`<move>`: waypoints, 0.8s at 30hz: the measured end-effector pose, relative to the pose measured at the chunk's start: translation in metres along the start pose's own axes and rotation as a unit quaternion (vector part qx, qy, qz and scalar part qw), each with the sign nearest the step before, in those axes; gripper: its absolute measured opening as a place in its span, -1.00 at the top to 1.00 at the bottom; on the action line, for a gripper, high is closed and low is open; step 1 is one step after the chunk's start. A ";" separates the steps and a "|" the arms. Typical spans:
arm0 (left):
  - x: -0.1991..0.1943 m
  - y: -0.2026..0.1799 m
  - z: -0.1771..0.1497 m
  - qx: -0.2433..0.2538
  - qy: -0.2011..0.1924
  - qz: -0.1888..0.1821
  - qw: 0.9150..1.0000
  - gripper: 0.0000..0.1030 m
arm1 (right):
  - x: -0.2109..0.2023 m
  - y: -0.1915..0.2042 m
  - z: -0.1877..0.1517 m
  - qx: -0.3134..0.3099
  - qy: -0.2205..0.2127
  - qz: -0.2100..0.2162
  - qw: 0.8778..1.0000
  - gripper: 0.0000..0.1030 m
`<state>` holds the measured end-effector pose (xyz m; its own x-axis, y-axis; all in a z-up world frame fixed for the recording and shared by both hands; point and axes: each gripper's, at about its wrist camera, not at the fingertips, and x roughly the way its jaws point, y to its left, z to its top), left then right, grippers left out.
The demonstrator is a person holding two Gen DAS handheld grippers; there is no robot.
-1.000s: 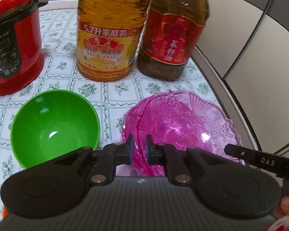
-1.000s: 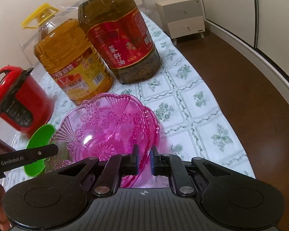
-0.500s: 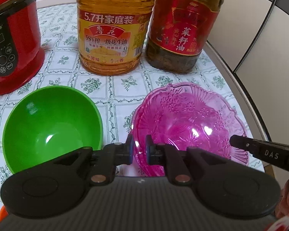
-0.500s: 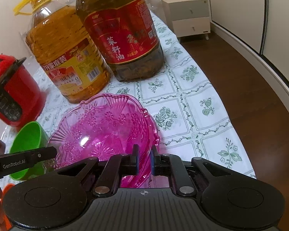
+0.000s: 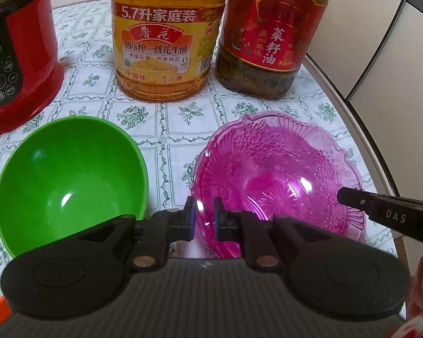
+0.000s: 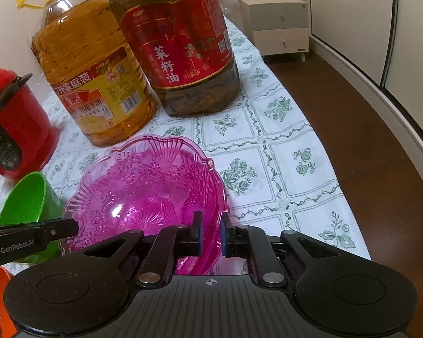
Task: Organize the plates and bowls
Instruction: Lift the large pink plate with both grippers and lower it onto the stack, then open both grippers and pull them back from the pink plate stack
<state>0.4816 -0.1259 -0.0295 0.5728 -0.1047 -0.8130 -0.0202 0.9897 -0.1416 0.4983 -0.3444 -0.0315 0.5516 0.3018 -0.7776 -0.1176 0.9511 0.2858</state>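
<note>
We hold the pink bowl (image 5: 276,180) from both sides near the worktop's (image 6: 282,152) right edge. Our left hand-held gripper (image 5: 202,218) is pinching the bowl's rim on the side facing the green bowl (image 5: 70,180), its pads pressed together on the thin plastic. Our right hand-held gripper (image 6: 211,232) is pinching the opposite rim in the same way, on the side toward the worktop's right edge. The green bowl sits upright just beside the pink one, apart from it, with a strip of flowered cloth between them. Behind both bowls, toward the far edge, stand a yellow-labelled oil jug (image 5: 158,33) and a red-labelled oil jug (image 5: 270,28), close together. A red cooker (image 5: 14,53) stands at the left, behind the green bowl.
</note>
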 end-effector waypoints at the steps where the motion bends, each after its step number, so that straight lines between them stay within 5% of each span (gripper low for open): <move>1: 0.001 0.000 0.001 0.000 0.000 0.000 1.000 0.80 | 0.001 0.000 0.000 -0.001 0.000 -0.001 1.000 0.77; 19: 0.007 0.000 -0.002 0.003 0.003 0.002 1.000 0.79 | 0.007 0.002 0.001 -0.016 -0.006 -0.009 1.000 0.76; 24: 0.006 0.000 -0.003 0.002 0.002 0.002 1.000 0.78 | 0.006 0.000 0.001 -0.010 -0.016 0.007 1.000 0.57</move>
<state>0.4829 -0.1267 -0.0357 0.5701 -0.1017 -0.8152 -0.0187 0.9904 -0.1367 0.5018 -0.3423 -0.0355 0.5752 0.3133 -0.7557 -0.1423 0.9480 0.2847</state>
